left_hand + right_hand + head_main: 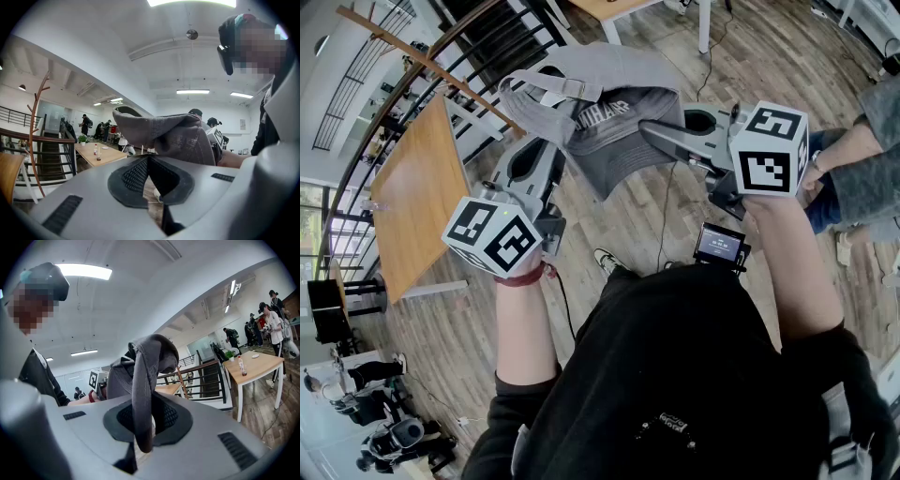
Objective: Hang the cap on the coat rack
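The cap is grey, with pale letters on its front. The left gripper and the right gripper are grey, with black, finely gridded pads. Their cubes show black squares on white. The table at left is light brown wood, and the rack is a darker brown. The floor has grey-brown planks. The person's top is black, the wristband red.

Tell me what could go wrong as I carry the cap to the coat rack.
The left gripper pinches only the cap's edge at its tips, so the fabric may slip out.
The coat rack stands off to the side with thin branches; the cap, also clamped by the right gripper, could miss a branch and drop.
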The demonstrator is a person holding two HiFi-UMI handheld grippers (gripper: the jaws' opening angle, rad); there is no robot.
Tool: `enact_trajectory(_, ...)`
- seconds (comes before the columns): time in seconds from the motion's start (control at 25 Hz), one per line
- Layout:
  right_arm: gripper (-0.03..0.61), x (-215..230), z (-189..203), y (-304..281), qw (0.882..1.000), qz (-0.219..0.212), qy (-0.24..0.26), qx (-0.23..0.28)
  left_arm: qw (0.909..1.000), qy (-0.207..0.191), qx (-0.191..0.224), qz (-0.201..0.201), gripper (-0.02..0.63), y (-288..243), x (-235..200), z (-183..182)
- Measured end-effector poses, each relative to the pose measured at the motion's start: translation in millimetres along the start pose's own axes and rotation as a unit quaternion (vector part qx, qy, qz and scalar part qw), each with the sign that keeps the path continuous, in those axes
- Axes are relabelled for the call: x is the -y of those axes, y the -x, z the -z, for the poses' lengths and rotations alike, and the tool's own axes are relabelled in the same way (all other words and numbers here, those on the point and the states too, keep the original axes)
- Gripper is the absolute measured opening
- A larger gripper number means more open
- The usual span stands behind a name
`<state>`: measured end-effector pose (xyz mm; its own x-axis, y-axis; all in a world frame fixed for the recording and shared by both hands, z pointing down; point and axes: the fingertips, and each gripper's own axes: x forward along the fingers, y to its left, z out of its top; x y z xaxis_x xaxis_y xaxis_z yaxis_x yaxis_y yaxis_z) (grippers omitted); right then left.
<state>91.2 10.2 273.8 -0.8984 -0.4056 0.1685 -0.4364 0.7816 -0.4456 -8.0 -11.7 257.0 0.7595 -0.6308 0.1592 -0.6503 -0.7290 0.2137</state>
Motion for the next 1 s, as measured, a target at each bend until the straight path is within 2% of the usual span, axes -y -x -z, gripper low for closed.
enact_trajectory(0.56,0.04,3,-1,1,1.0,-0.015,0.006,0.006,0.9999,0.002,0.002,-0.016,0.006,-2,7,7)
enact_trajectory(0.8,0.04,-5,-10,5,1.0,-0.018,0.012,-0.006,0.9995,0.023,0.008,-0.021,0.006,-5,8,2)
enact_trajectory(1.0,0.04,-2,-8,5,1.0,-0.01,0.013,-0.001,0.9995,0.007,0.012,-0.028,0.006,-8,3,4)
